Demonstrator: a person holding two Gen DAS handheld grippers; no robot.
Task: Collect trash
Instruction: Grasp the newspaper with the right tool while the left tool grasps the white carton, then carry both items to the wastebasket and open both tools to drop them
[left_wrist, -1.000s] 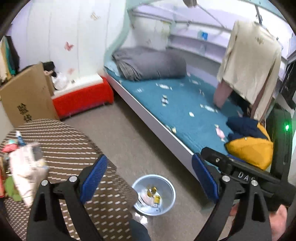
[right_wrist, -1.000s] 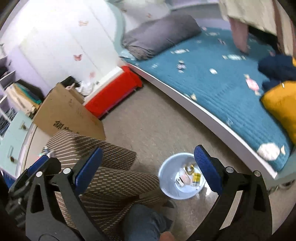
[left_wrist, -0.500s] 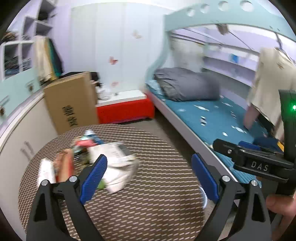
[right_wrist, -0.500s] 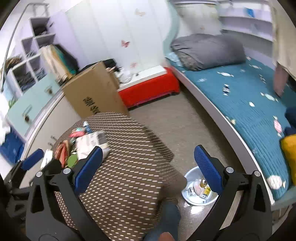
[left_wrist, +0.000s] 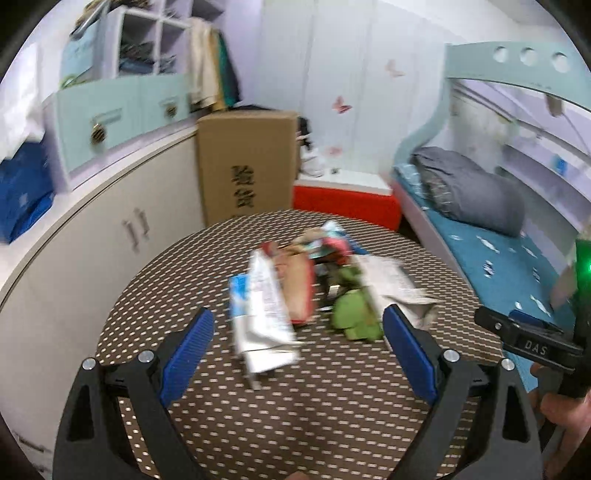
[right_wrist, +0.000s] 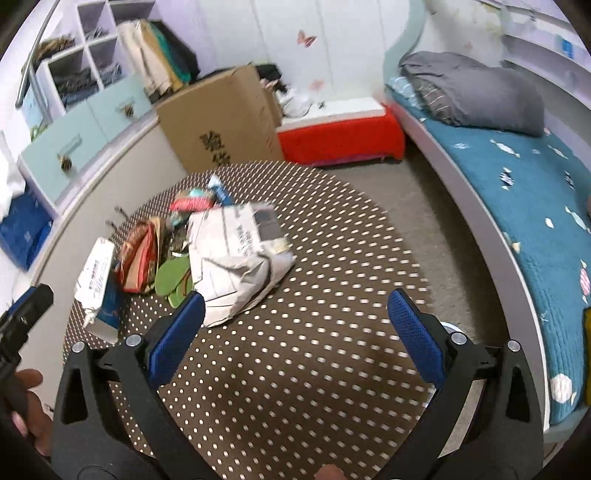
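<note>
A pile of trash lies on the round table with the dotted brown cloth (left_wrist: 295, 406). It holds a white and silver packet (left_wrist: 266, 314), a red-brown packet (left_wrist: 299, 284), a green wrapper (left_wrist: 354, 314) and a crumpled newspaper (left_wrist: 391, 280). My left gripper (left_wrist: 297, 332) hovers open just short of the pile, holding nothing. My right gripper (right_wrist: 297, 306) is also open and holds nothing, above the cloth (right_wrist: 295, 369) near the newspaper (right_wrist: 236, 254) and the green wrapper (right_wrist: 171, 277). A sliver of the basin rim (right_wrist: 448, 326) shows past the table edge.
A tall cardboard box (left_wrist: 247, 166) and a red bench (left_wrist: 343, 199) stand behind the table. White cabinets (left_wrist: 92, 240) curve along the left. The bed with the teal cover (right_wrist: 517, 184) and a grey duvet (right_wrist: 472, 92) runs along the right, with grey floor (right_wrist: 417, 192) between.
Both views have swung up and left, from the floor basin and bed to the table's trash pile. Both grippers stayed open and empty.
</note>
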